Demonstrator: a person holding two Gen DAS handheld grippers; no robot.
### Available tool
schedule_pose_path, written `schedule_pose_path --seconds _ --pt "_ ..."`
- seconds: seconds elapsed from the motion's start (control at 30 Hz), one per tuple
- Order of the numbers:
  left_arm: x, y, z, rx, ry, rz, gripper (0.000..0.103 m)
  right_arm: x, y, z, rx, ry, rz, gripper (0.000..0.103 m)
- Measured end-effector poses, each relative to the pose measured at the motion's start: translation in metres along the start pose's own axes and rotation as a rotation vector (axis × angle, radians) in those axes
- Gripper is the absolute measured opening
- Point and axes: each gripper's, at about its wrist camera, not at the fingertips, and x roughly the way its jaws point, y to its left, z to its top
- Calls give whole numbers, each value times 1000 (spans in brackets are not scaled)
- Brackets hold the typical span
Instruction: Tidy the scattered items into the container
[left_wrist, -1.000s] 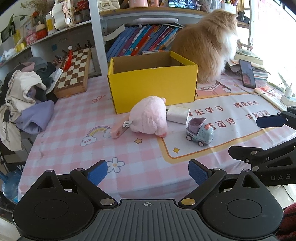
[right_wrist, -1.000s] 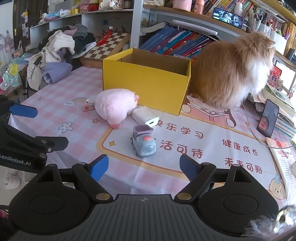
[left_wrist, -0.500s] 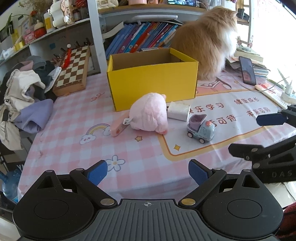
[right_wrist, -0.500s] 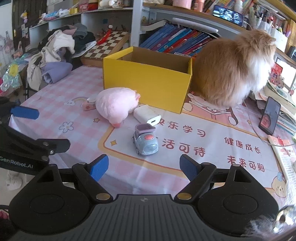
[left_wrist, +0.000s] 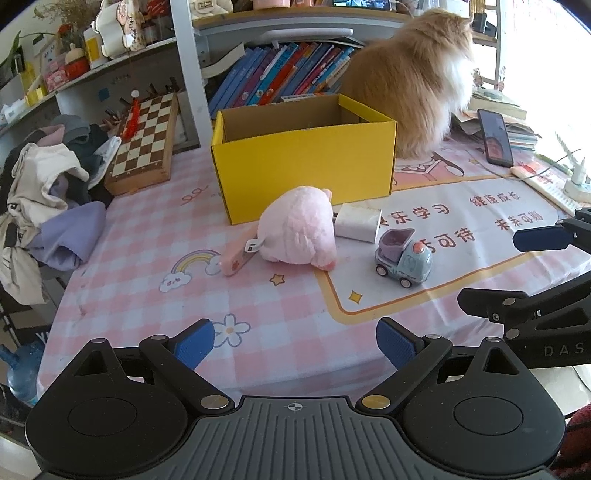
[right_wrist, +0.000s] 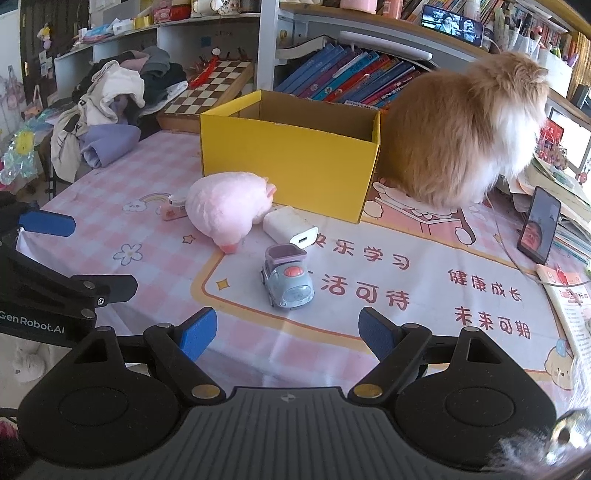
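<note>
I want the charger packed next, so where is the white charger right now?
In the right wrist view the white charger lies on the tablecloth just before the yellow box, between the pink plush and the toy car.

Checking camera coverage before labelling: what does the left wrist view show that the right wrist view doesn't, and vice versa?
Left wrist only: the whole small pink case lying left of the pink plush toy, a blue water bottle low at the table's left edge, and the open right gripper from the side.

Right wrist only: the open left gripper from the side, and the small screen on the upper shelf in full.

Both: the yellow cardboard box, white charger block, blue toy car, fluffy orange cat, chessboard, propped phone.
</note>
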Motion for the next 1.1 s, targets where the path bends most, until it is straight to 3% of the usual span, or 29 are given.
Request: schedule_pose_path --seconds 1.1 --pt "3 13 0 -18 -15 -13 96 8 10 10 -19 10 -7 83"
